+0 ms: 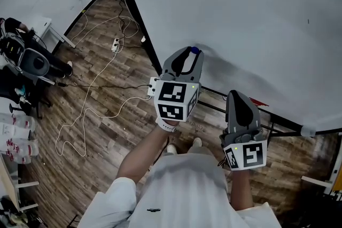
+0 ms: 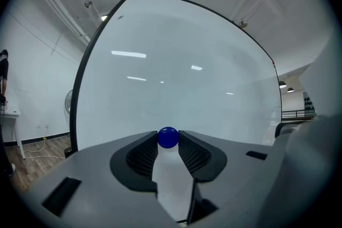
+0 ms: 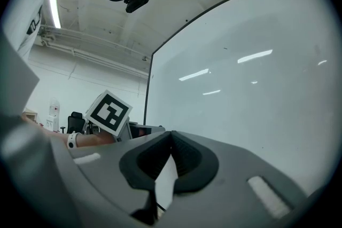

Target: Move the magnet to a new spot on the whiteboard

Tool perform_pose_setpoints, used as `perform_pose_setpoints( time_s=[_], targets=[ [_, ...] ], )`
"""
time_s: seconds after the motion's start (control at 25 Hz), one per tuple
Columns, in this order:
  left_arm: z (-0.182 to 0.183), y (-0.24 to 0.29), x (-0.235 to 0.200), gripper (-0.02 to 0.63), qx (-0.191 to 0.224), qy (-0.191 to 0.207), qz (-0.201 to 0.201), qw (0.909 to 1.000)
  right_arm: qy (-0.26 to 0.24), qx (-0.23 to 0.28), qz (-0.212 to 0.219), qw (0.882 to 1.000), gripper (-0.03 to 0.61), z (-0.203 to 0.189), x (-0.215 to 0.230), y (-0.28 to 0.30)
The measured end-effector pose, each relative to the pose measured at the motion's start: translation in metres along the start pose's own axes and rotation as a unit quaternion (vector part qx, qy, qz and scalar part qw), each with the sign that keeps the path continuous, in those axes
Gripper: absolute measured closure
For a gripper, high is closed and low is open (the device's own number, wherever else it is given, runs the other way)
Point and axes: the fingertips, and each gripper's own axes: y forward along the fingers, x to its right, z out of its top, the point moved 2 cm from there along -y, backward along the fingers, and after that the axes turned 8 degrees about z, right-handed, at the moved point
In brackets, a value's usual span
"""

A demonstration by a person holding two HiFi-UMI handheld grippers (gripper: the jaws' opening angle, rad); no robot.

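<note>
Blue and glossy, the small ball-shaped magnet (image 1: 195, 51) sits in the head view at the tips of the grey plastic left gripper (image 1: 191, 55). It rests against the smooth white whiteboard (image 1: 251, 13), near the board's dark-framed lower left corner. The grey right gripper (image 1: 236, 97) hangs lower, by the board's bottom edge and apart from the magnet. Underneath lies a brown wooden floor (image 1: 96, 131) with a thin white cable (image 1: 85, 109) looping across it.

In the left gripper view, the ribbed black rubber pads (image 2: 143, 153) close on the magnet (image 2: 168, 137) from both sides, pinching it at the very tips. The shiny board behind it reflects ceiling lights.

In the right gripper view, the jaws meet at their tips with nothing between them, and the whiteboard (image 3: 256, 72) fills the right side.

The magnet looks hard, rigid and light. Being round and slick, it could probably roll or squirt out of a shallow pinch, and its pull on the board will likely resist lifting. A hold across its widest middle, seated deeper in the ribbing, seems safest.
</note>
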Motion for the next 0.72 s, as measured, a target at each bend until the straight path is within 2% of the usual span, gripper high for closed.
perform_pose_setpoints(
  time_s=[0.44,0.72],
  targets=[
    [-0.021,-0.054,-0.012,0.491,-0.006,0.023,-0.007,0.9997,0.003,-0.006,0.009,1.0,0.569,-0.002,-0.009,0.007],
    [-0.036,-0.087,-0.025,0.491,-0.012,0.013,0.0,0.9998,0.003,-0.006,0.011,1.0,0.569,-0.001,-0.012,0.009]
  ],
)
